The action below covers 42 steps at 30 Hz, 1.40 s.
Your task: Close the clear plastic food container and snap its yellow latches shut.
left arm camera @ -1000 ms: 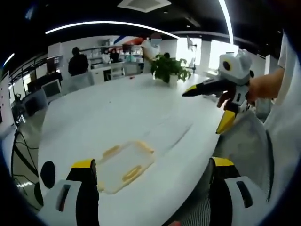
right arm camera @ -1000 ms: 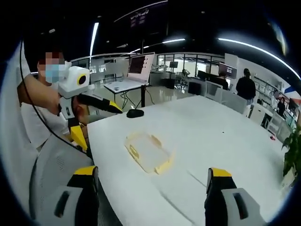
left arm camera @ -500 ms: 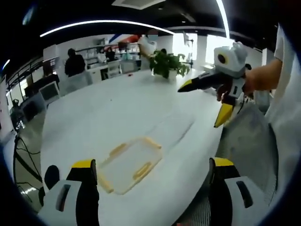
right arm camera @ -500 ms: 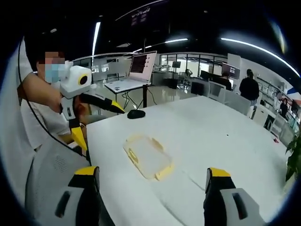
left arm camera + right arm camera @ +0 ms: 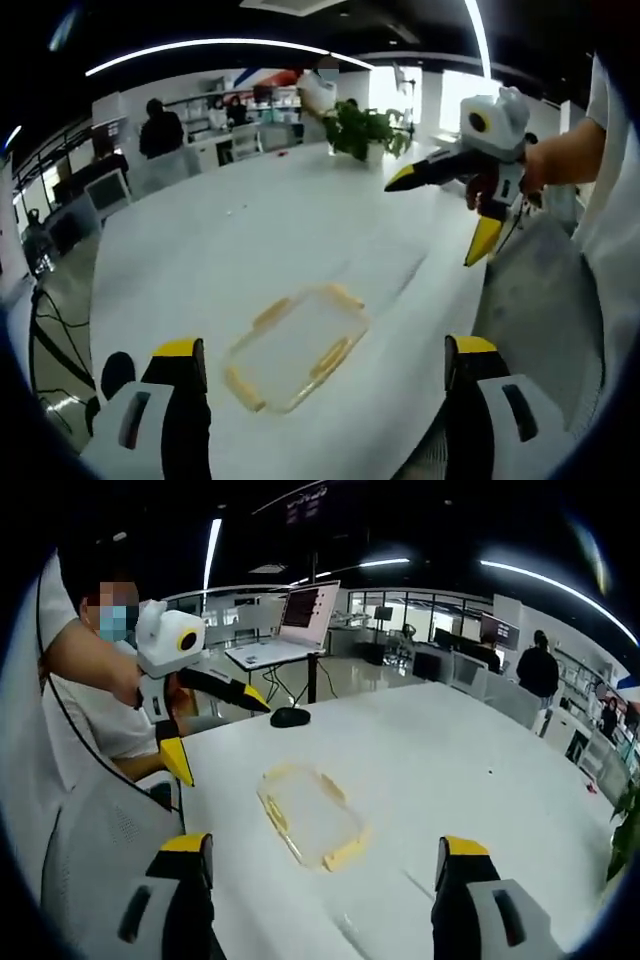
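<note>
Both grippers, left [image 5: 318,375] and right [image 5: 318,865], are hanging released above the container [image 5: 297,347] on the table [image 5: 230,235]; nothing's being touched yet, next they're needing to drop onto the yellow latches [image 5: 277,813].

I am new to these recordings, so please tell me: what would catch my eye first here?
The clear container with yellow latches lies flat on the big white table, near its edge. Both grippers hang open above it, untouching: the right gripper and the left gripper. A potted plant stands at the far end.
</note>
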Each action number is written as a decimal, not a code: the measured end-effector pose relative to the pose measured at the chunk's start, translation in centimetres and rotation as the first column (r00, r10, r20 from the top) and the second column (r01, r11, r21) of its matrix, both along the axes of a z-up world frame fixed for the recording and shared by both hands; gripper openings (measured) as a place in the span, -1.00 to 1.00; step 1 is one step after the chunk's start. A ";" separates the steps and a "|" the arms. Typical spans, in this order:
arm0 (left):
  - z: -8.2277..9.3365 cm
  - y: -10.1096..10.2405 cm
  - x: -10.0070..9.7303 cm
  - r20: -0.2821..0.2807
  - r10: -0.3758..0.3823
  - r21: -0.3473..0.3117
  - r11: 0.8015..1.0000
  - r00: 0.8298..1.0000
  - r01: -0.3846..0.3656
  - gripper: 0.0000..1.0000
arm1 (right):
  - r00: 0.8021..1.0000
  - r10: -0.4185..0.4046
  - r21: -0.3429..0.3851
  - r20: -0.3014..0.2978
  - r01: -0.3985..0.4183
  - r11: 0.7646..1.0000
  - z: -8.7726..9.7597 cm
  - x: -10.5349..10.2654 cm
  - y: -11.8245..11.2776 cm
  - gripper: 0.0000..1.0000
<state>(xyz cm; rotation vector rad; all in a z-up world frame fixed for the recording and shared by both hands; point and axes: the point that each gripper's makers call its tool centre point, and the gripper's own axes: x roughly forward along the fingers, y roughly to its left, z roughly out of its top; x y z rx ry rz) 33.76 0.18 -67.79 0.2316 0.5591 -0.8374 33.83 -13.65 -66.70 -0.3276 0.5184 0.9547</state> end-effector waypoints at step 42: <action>-3.1 2.2 3.2 -0.033 -0.166 0.146 0.975 0.986 0.169 0.96 | 0.973 0.227 -0.079 -0.032 -0.229 0.970 -3.4 2.4 2.4 0.65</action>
